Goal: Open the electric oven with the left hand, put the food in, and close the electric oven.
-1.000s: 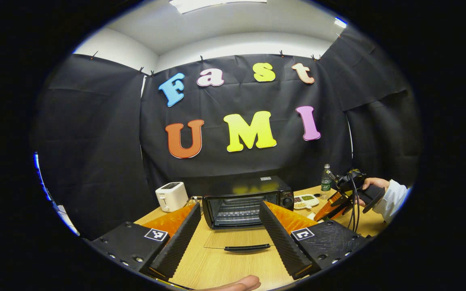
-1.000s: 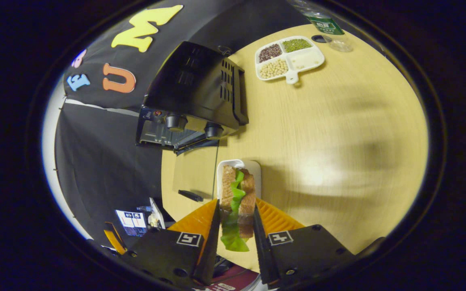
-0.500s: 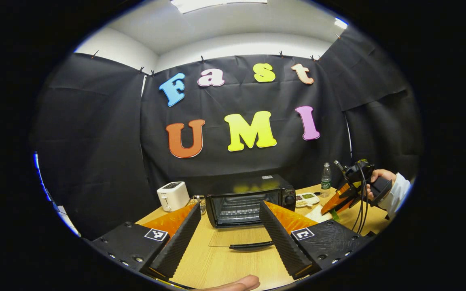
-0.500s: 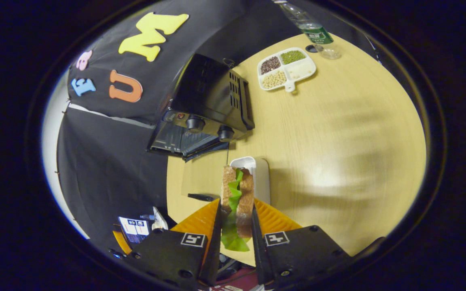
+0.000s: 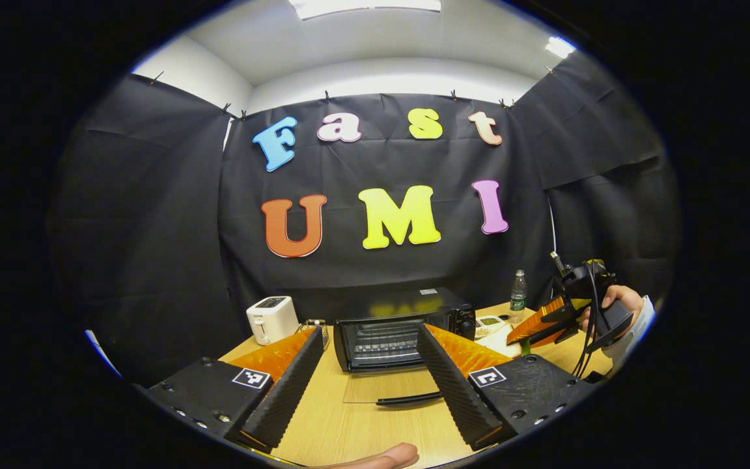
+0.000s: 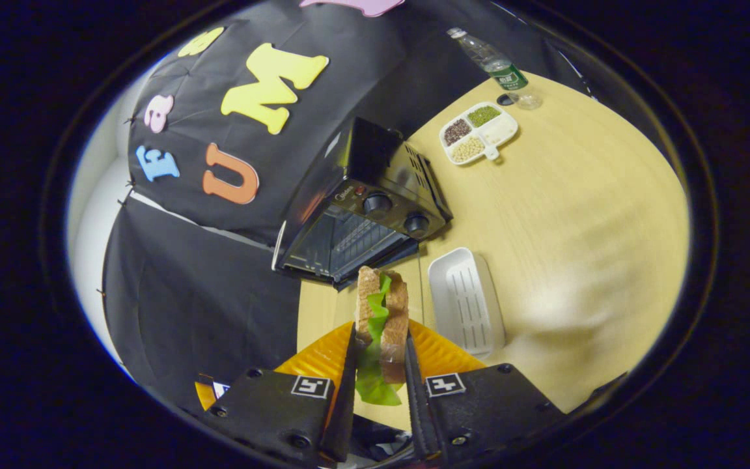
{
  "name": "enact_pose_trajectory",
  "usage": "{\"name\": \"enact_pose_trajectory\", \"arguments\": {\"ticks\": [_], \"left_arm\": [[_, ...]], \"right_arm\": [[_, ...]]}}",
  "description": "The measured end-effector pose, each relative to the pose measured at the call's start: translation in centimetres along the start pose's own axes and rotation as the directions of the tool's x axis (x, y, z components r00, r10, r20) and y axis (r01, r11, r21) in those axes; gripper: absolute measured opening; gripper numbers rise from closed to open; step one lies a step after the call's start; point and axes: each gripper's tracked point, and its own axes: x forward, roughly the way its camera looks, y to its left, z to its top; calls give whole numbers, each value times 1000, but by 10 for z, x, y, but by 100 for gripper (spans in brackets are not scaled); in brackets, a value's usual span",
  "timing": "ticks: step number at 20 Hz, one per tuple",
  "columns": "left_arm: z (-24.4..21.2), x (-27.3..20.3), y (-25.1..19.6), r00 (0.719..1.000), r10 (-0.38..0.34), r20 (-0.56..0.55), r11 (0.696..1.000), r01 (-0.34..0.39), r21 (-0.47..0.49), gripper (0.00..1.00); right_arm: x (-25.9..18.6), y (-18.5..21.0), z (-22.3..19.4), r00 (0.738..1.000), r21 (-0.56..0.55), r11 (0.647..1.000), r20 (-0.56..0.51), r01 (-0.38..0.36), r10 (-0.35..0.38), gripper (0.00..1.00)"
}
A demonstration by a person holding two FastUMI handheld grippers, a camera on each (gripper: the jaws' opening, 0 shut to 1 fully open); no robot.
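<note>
Pinching a sandwich (image 6: 381, 312) of brown bread and green leaf between both fingers of the right hand-held gripper (image 6: 380, 333), slices on edge, long axis running straight forward along the fingers and out past their tips. Just ahead of that tip, and a little to the left, sits the electric oven (image 6: 362, 215), mouth open, wire rack visible inside, glass door (image 5: 388, 385) dropped flat on the surface (image 6: 577, 215) with its dark handle (image 5: 409, 398) at the near edge. Judged from this: a short push forward and slightly left, over the lowered door, to carry the sandwich end-first into the cavity, with some turning likely needed, since the mouth is seen at a slant from here. Clearly the nearer hand-held gripper for the job, being already loaded and almost at the opening. To the right of the fingers, lying bare on the surface, a white ridged tray (image 6: 466, 303); farther ahead a divided dish (image 6: 479, 130) of beans and a bottle (image 6: 495, 65). Spread wide and holding nothing, the left hand-held gripper (image 5: 370, 332), facing the oven front square on and well back from the door handle; a white toaster (image 5: 273, 318) ahead to its left. As for writing: a small script mark on the oven's control panel beside two knobs, too small to make out; a green band on the bottle, unreadable; square black-and-white markers on both gripper bodies.
</note>
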Motion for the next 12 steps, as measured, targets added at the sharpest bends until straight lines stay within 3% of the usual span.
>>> {"name": "enact_pose_trajectory", "arguments": {"ticks": [3,7,12], "left_arm": [[-3,1,6,1000,-24,10,1000,24,-6,95],[-14,2,28,1000,-2,-6,999,2,-37,95],[-26,2,50,1000,-3,-27,997,1,-78,95]], "right_arm": [[26,16,-7,990,20,998,132,-53,50,37],[72,44,-14,955,86,983,267,-159,132,36],[140,66,-21,924,186,960,360,-211,133,36]]}}
